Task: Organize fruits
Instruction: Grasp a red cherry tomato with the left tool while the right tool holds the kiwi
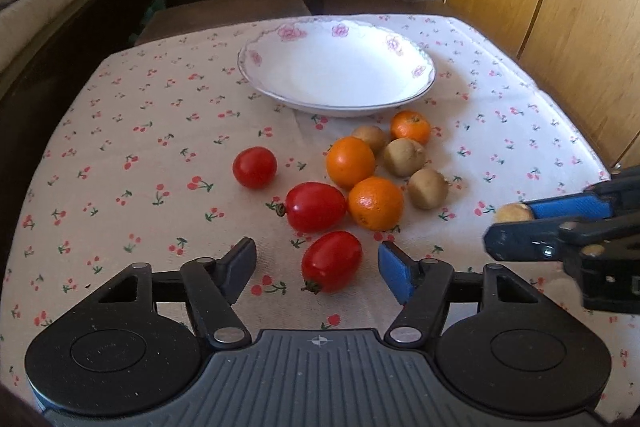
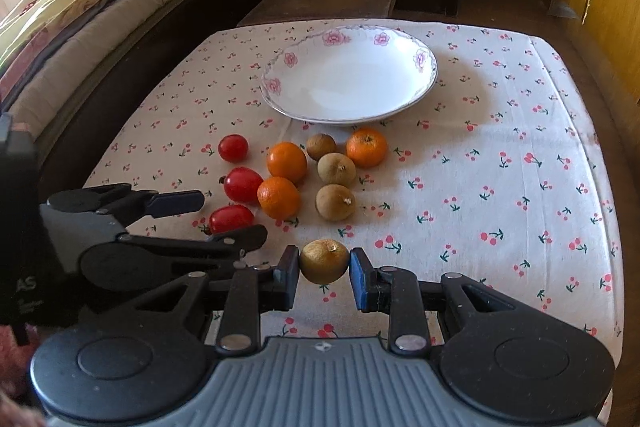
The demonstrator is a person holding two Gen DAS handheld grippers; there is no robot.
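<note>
Bare cloth (image 2: 500, 131) right of fruit (image 2: 335, 202)

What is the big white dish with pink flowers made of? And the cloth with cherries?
The dish looks like glazed ceramic or porcelain: smooth, shiny white, with painted pink flowers and a thin dark line along the rim. It could be glass or melamine; the look can't settle that. The tablecloth looks like matte woven fabric, perhaps cotton, since it shows soft creases and no shine.

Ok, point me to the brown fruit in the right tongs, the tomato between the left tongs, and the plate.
Brown fruit (image 2: 324, 261): right wrist view, middle of its skin.
Nearest tomato (image 1: 331, 261): left wrist view, centre of its red body.
Plate (image 2: 420, 59): right wrist view, flowered right rim.
</note>
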